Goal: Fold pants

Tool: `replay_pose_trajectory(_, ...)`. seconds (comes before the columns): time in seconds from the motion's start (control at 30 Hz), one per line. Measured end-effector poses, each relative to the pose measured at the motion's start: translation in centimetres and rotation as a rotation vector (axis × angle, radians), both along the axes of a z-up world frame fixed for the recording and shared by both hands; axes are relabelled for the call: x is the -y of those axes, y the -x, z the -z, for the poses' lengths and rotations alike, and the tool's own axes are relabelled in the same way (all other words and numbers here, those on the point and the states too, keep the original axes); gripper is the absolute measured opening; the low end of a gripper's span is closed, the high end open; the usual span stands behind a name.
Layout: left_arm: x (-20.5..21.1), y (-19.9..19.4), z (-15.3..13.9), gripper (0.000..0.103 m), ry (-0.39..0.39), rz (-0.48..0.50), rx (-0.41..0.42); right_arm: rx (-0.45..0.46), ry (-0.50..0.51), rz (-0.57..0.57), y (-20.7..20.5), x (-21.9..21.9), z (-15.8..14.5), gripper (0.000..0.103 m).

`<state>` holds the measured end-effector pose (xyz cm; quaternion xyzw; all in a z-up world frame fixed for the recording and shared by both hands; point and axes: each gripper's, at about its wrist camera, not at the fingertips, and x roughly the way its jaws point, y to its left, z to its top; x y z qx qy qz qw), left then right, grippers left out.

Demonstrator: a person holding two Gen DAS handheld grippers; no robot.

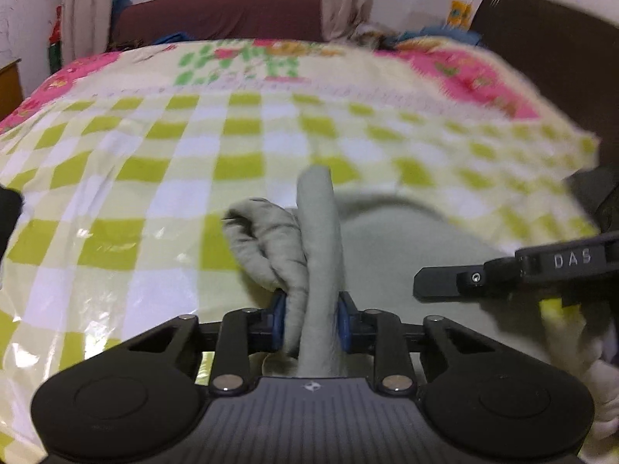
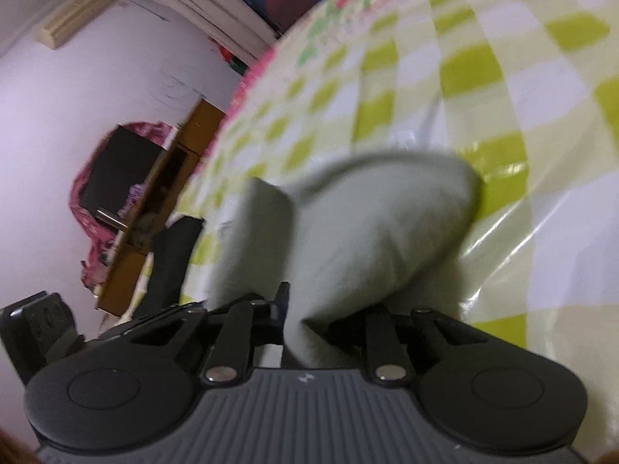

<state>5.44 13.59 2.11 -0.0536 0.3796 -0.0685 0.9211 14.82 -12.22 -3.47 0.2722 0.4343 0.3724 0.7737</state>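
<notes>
The pants (image 1: 321, 239) are pale grey-green cloth lying on a checked bedspread. My left gripper (image 1: 311, 323) is shut on a bunched fold of the pants, which stands up between its blue pads. The right gripper's finger (image 1: 464, 280) shows at the right in the left wrist view, over the flat cloth. In the right wrist view my right gripper (image 2: 305, 321) is shut on another part of the pants (image 2: 367, 224), lifted off the bed. The view is tilted and blurred.
The bed (image 1: 154, 178) has a yellow-green checked cover under shiny plastic, with pink flowered borders. A dark headboard (image 1: 549, 69) stands at the right and a maroon sofa (image 1: 216, 15) under the window. A wooden cabinet (image 2: 162, 201) stands beside the bed.
</notes>
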Motion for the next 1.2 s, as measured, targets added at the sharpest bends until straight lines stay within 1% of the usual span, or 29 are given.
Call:
replay_pose_trajectory(0.1, 2.1, -0.4, -1.6, 0.039, 0.027, 0.063, 0.043, 0.079, 0.024, 0.042, 1.2, 2.2, -2.2, 0.018)
replay_pose_trajectory(0.13, 3.2, -0.8, -1.9, 0.039, 0.028, 0.092, 0.055, 0.104, 0.047, 0.061, 1.4, 3.2, -2.7, 0.018)
replay_pose_trajectory(0.17, 4.2, -1.2, -1.8, 0.039, 0.017, 0.112, 0.062, 0.117, 0.073, 0.085, 1.4, 4.0, -2.9, 0.018)
replay_pose_trajectory(0.2, 5.1, -1.7, -1.5, 0.039, -0.004, 0.122, 0.061, 0.121, 0.109, 0.115, 1.3, 4.9, -2.7, 0.022)
replay_pose_trajectory(0.23, 5.8, -2.3, -0.9, 0.039, -0.029, 0.124, 0.055, 0.1, 0.16, 0.148, 0.9, 6.0, -2.3, 0.023)
replay_pose_trajectory(0.27, 6.3, -2.8, -0.3, 0.039, -0.062, 0.116, 0.039, 0.074, 0.197, 0.166, 0.6, 7.0, -1.7, 0.027)
replay_pose_trajectory(0.3, 6.4, -3.1, 0.2, 0.039, -0.083, 0.103, 0.021, 0.05, 0.218, 0.187, 0.5, 8.1, -1.2, 0.028)
replay_pose_trajectory(0.37, 5.7, -3.0, 0.9, 0.041, -0.091, 0.075, -0.007, 0.031, 0.207, 0.228, 1.0, 10.1, -0.6, 0.03)
replay_pose_trajectory(0.4, 5.2, -2.5, 0.9, 0.045, -0.093, 0.063, -0.008, 0.03, 0.195, 0.242, 1.3, 10.9, -0.5, 0.035)
replay_pose_trajectory(0.47, 4.0, -1.4, 0.9, 0.047, -0.097, 0.041, 0.008, 0.057, 0.178, 0.301, 2.0, 12.3, -0.7, 0.039)
replay_pose_trajectory(0.53, 2.7, -0.9, 0.5, 0.047, -0.083, -0.004, 0.043, 0.091, 0.153, 0.397, 2.2, 13.6, -0.7, 0.039)
replay_pose_trajectory(0.57, 2.0, -1.0, 0.4, 0.047, -0.073, -0.046, 0.074, 0.092, 0.172, 0.45, 1.7, 14.0, -0.7, 0.039)
replay_pose_trajectory(0.6, 1.5, -1.1, 0.3, 0.05, -0.08, -0.09, 0.102, 0.092, 0.22, 0.504, 1.3, 14.0, -0.7, 0.039)
replay_pose_trajectory(0.63, 1.2, -1.5, 0.6, 0.051, -0.119, -0.147, 0.121, 0.11, 0.297, 0.569, 0.8, 13.9, -0.6, 0.039)
replay_pose_trajectory(0.67, 1.1, -2.1, 1.2, 0.051, -0.169, -0.183, 0.128, 0.153, 0.387, 0.607, 0.2, 13.6, -0.4, 0.039)
replay_pose_trajectory(0.7, 1.1, -2.8, 2.0, 0.051, -0.21, -0.206, 0.127, 0.169, 0.463, 0.625, -0.4, 13.3, -0.2, 0.039)
replay_pose_trajectory(0.73, 0.9, -3.6, 2.8, 0.051, -0.221, -0.22, 0.116, 0.169, 0.53, 0.631, -1.2, 13.0, 0.2, 0.039)
replay_pose_trajectory(0.77, 0.7, -4.4, 3.7, 0.051, -0.21, -0.225, 0.087, 0.178, 0.574, 0.626, -1.8, 12.8, 0.5, 0.039)
replay_pose_trajectory(0.8, 0.6, -5.1, 4.5, 0.051, -0.205, -0.236, 0.064, 0.214, 0.629, 0.629, -2.2, 12.4, 0.8, 0.037)
replay_pose_trajectory(0.83, 0.7, -5.5, 5.0, 0.051, -0.213, -0.242, 0.067, 0.238, 0.665, 0.634, -2.2, 12.3, 1.2, 0.038)
replay_pose_trajectory(0.9, 1.5, -5.7, 5.7, 0.057, -0.294, -0.212, 0.122, 0.244, 0.683, 0.634, -2.5, 12.2, 2.1, 0.047)
replay_pose_trajectory(0.93, 1.7, -5.6, 6.0, 0.059, -0.323, -0.2, 0.133, 0.252, 0.674, 0.64, -2.3, 12.3, 2.5, 0.048)
replay_pose_trajectory(0.97, 1.8, -5.5, 6.2, 0.062, -0.34, -0.194, 0.143, 0.273, 0.666, 0.649, -1.9, 12.4, 2.7, 0.051)
replay_pose_trajectory(1.0, 1.7, -5.2, 6.3, 0.073, -0.346, -0.201, 0.159, 0.294, 0.664, 0.65, -1.5, 12.4, 2.8, 0.065)
replay_pose_trajectory(1.03, 1.6, -5.1, 6.5, 0.082, -0.353, -0.22, 0.175, 0.314, 0.661, 0.639, -1.3, 12.2, 3.1, 0.074)
replay_pose_trajectory(1.07, 1.4, -5.2, 6.7, 0.1, -0.359, -0.247, 0.181, 0.326, 0.66, 0.616, -1.3, 12.0, 3.2, 0.088)
replay_pose_trajectory(1.1, 1.2, -5.5, 6.8, 0.103, -0.359, -0.276, 0.17, 0.329, 0.666, 0.594, -1.7, 11.9, 3.4, 0.098)
replay_pose_trajectory(1.17, 0.2, -6.1, 6.9, 0.103, -0.306, -0.289, 0.144, 0.324, 0.682, 0.568, -2.0, 11.5, 3.4, 0.102)
replay_pose_trajectory(1.2, -0.2, -6.2, 7.0, 0.103, -0.283, -0.291, 0.137, 0.322, 0.683, 0.567, -2.0, 11.5, 3.4, 0.102)
